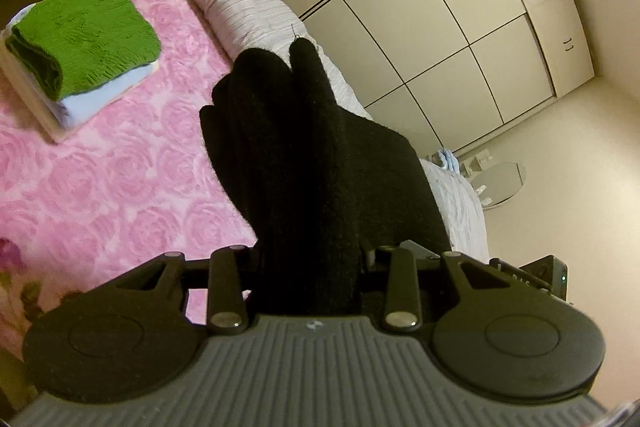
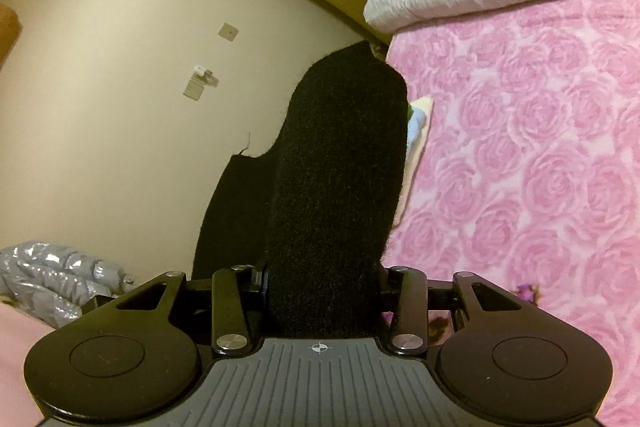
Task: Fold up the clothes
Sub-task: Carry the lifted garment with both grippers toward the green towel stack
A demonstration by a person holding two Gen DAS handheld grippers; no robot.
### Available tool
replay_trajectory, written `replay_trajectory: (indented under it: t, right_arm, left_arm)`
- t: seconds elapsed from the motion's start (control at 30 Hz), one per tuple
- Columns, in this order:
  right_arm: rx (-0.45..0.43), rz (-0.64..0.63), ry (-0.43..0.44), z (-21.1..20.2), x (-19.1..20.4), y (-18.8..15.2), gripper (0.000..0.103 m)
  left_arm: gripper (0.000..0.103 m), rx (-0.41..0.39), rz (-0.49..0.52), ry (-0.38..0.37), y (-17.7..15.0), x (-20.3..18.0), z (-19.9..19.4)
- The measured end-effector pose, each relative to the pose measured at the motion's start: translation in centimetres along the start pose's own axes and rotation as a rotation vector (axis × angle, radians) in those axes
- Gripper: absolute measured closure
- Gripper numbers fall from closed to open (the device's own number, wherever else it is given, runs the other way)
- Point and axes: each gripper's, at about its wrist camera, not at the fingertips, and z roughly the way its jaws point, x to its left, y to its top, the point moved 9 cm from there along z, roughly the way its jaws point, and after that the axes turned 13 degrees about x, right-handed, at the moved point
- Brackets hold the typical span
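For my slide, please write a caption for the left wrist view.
Left gripper clamps a black knitted garment above a pink rose-patterned bedspread, beside a stack of folded clothes.

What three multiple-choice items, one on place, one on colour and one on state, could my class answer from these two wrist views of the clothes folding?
1. Where does the folded pile lie?
A. on the pink rose blanket
B. on the floor
C. inside the wardrobe

2. What colour is the pile's top piece?
A. red
B. green
C. yellow

3. What is the state of the black garment?
A. lying flat on the bed
B. folded on the pile
C. gripped by both grippers

Answers: 1 A, the pile rests on the pink rose blanket. 2 B, the green towel lies uppermost. 3 C, black cloth runs between the fingers of the left gripper and the right gripper.
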Motion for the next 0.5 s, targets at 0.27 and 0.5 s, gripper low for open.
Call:
replay_trajectory:
  t: [0.27, 0.5]
  right_arm:
    - [-0.056, 0.052, -0.004, 10.1, 2.3, 4.8, 0.062]
    - [-0.146, 0.18, 0.015, 21.8, 4.3, 9.3, 0.062]
  left_arm:
    - [0.071, 0.095, 0.073, 0.002, 10.9, 9.2, -2.7]
    - [0.071, 0.216, 0.135, 0.024, 21.0, 18.5, -4.7]
